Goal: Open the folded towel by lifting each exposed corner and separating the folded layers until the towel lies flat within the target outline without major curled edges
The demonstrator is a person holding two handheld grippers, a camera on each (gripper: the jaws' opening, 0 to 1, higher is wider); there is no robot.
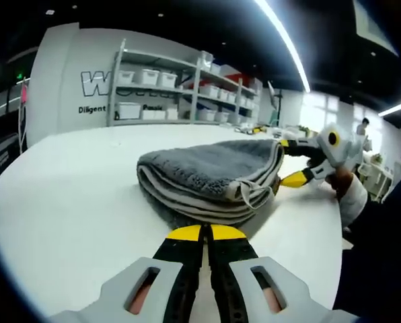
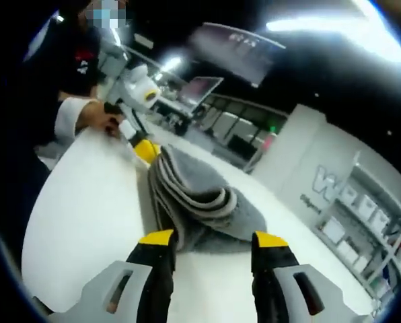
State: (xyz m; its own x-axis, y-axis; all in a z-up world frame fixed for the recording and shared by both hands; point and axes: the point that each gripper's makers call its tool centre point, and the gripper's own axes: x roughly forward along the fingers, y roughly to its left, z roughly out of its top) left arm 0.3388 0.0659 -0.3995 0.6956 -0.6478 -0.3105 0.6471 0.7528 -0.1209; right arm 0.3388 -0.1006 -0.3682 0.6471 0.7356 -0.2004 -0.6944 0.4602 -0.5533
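Partly hidden: folded towel (image 1: 210,178) underside, far edge.

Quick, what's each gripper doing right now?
Left gripper: shut, holding nothing, tips at the near edge of the folded towel.
Right gripper: open, jaws straddling the towel's edge, not clamped.

I'm working in a lab or workshop hall: metal shelves (image 1: 180,87) of white bins (image 1: 128,110) stand against a lettered wall (image 1: 73,81), strip lights (image 1: 281,40) run overhead, and my table (image 1: 73,195) is plain white.
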